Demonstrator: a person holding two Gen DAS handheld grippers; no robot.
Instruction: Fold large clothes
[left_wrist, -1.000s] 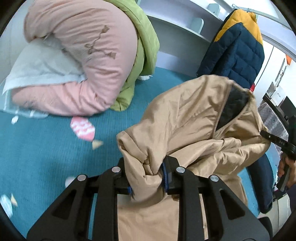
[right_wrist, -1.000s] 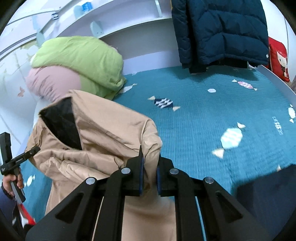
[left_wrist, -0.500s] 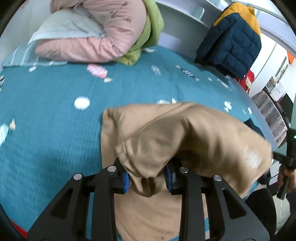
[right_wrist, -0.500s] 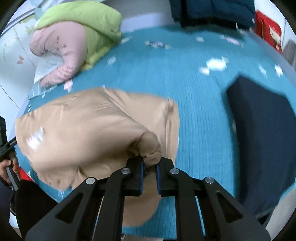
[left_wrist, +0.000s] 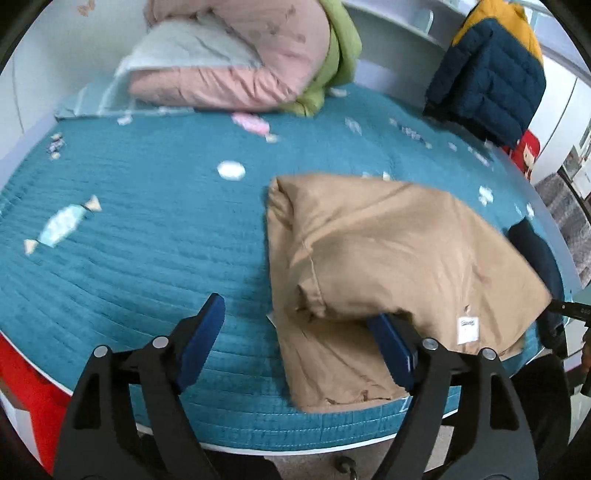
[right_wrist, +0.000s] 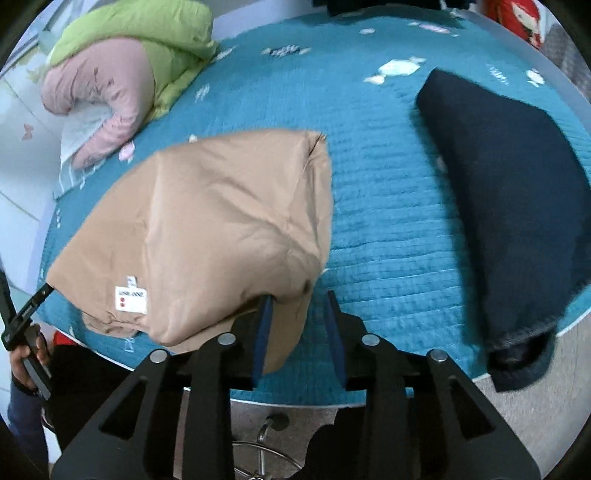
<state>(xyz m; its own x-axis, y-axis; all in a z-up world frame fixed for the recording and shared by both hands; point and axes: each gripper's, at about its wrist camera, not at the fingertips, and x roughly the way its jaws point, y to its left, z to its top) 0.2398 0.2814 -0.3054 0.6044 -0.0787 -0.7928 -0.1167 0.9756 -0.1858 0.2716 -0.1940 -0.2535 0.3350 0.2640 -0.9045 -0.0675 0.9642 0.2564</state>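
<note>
Tan padded coat (left_wrist: 388, 251), carried a second ago, is now laid folded at the near edge of the teal quilted bed (left_wrist: 147, 221) and released as left gripper (left_wrist: 295, 332) and right gripper (right_wrist: 299, 325) jaws are opening.

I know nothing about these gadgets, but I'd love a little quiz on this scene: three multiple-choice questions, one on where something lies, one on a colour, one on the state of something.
1. Where does the dark navy garment lie, seen from the right wrist camera?
A. To the right of the tan coat, apart from it
B. On top of the tan coat
C. Under the pink bedding

2. What colour is the bed cover?
A. Red
B. Teal
C. White

3. How is the left gripper?
A. Clamped on the tan coat
B. Jaws spread wide, gripping nothing
C. Out of sight

Answers: 1 A, the dark navy garment has bare bed cover between it and the tan coat. 2 B, it is teal with candy prints. 3 B, the left gripper is opening, and the coat only drapes over one finger.
</note>
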